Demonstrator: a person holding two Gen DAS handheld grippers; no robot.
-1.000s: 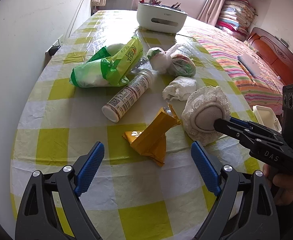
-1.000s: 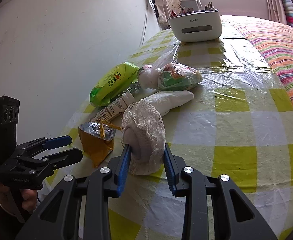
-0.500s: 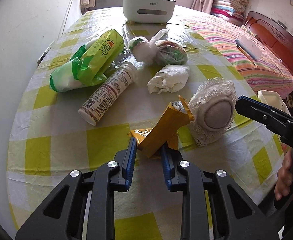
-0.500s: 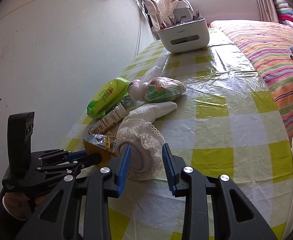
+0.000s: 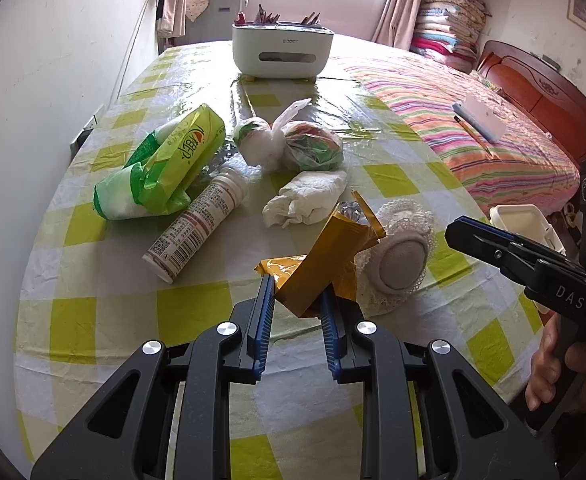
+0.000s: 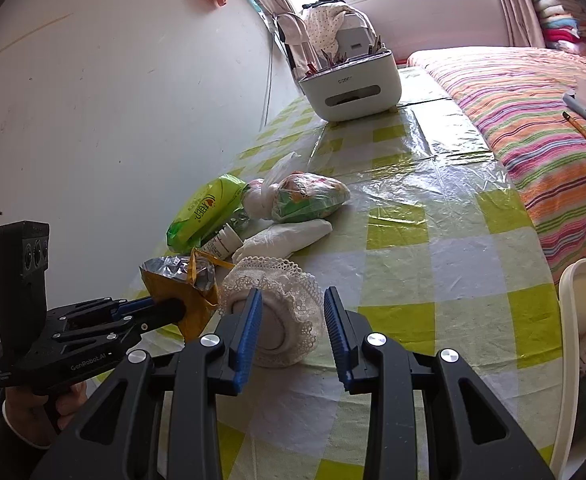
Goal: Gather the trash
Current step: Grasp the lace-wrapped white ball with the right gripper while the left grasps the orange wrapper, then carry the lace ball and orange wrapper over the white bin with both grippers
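— Pinching the torn yellow foil wrapper [image 5: 325, 256] between the blue fingers of the left gripper [image 5: 296, 314], tilting it up above the checked tablecloth [image 5: 105, 308].
— And bracketing the lace-trimmed pad [image 6: 281, 312] with the right gripper [image 6: 293, 332], jaws parted; possibly brushing its left side, hard to tell.
— Lying beyond: crumpled tissue [image 5: 305, 198], labelled bottle [image 5: 197, 228], green wipes pack [image 5: 165, 164], knotted bags [image 5: 289, 144].
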